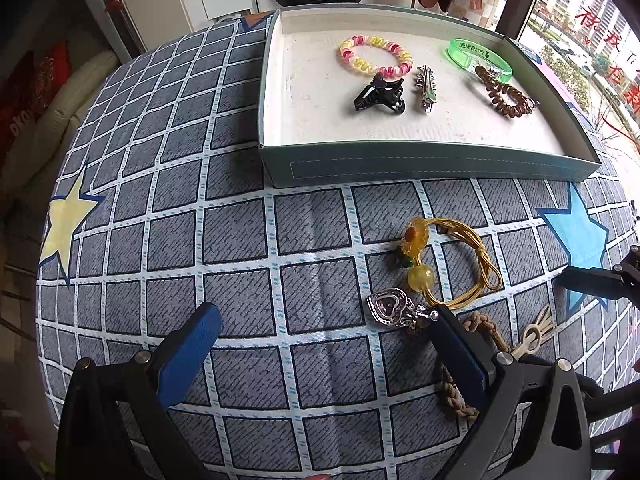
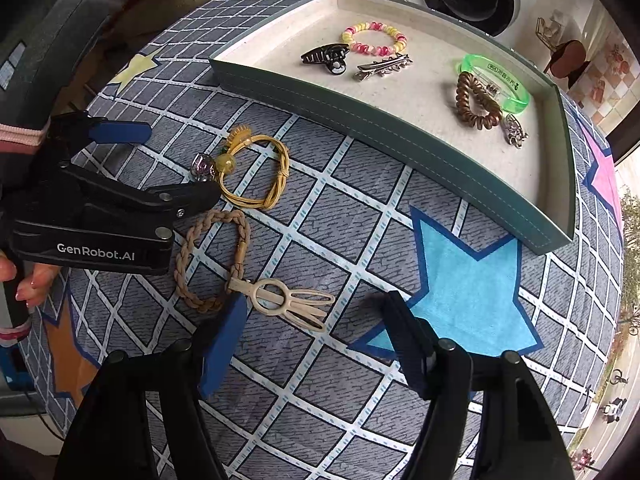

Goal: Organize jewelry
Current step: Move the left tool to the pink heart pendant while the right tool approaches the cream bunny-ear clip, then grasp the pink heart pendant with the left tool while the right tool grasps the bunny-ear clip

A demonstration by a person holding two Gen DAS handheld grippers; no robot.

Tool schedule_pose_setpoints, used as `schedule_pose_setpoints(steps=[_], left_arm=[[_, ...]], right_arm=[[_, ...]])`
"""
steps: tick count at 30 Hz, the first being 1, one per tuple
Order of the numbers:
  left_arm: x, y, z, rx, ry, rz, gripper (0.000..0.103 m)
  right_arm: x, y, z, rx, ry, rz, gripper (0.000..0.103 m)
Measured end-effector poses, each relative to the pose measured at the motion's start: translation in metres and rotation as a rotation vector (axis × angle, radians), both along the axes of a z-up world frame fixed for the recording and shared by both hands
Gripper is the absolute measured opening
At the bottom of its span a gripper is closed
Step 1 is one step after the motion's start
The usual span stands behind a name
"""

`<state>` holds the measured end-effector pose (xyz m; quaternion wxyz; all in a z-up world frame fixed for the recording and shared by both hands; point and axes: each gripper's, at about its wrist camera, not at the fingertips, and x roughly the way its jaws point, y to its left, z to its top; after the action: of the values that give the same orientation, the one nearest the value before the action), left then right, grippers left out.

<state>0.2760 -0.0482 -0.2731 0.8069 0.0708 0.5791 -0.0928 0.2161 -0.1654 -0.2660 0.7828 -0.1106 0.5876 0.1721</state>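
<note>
On the checked cloth lie a silver heart clip [image 1: 387,306] [image 2: 201,167], a yellow beaded hair tie [image 1: 452,264] [image 2: 256,172], a braided brown tie [image 2: 212,256] and a cream hairpin [image 2: 290,304]. My left gripper [image 1: 324,320] [image 2: 172,164] points down, open, with the heart clip between its fingers, close to the right finger [image 1: 452,340]. My right gripper [image 2: 316,304] is open and straddles the cream hairpin; its left pad [image 2: 226,336] sits by the hairpin's end and the braided tie. No pad presses on anything.
A teal tray [image 1: 400,164] [image 2: 360,120] beyond holds a pink-yellow spiral tie [image 1: 376,58], a black claw clip [image 1: 378,96], a silver clip [image 1: 425,88], a green bracelet [image 1: 480,58] and a brown spiral tie [image 1: 506,98]. A person's hand [image 2: 24,280] holds the left gripper.
</note>
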Motion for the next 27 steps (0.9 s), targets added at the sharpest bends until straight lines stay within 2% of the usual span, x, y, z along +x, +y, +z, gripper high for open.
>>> schedule_pose_setpoints(steps=[3,5,7,8,10,16,19,27], left_arm=[[-0.001,0.008,0.002,0.011,-0.015,0.023,0.103],[0.001,0.009,0.003,0.015,-0.019,0.027,0.103],[0.003,0.013,0.003,0.012,-0.019,0.030,0.103],[0.005,0.014,0.004,0.004,-0.017,0.029,0.103],[0.003,0.014,0.006,-0.020,-0.017,0.022,0.101],[-0.004,0.001,0.017,-0.042,-0.028,-0.044,0.070],[-0.009,-0.009,0.020,-0.050,-0.032,-0.076,0.047],[-0.025,-0.009,0.022,-0.089,-0.021,-0.062,0.045]], right_arm=[[-0.001,0.009,0.001,-0.036,-0.035,0.044,0.060],[-0.001,0.014,0.002,-0.041,-0.046,0.065,0.046],[-0.001,0.019,0.003,-0.032,-0.041,0.067,0.037],[-0.002,0.019,0.003,-0.033,-0.045,0.066,0.028],[-0.002,0.017,0.004,-0.026,-0.039,0.057,0.021],[-0.001,0.004,0.006,0.030,-0.009,-0.027,0.021],[-0.002,-0.004,0.007,0.054,0.007,-0.072,0.021],[-0.006,-0.024,0.015,0.132,0.032,-0.181,0.021]])
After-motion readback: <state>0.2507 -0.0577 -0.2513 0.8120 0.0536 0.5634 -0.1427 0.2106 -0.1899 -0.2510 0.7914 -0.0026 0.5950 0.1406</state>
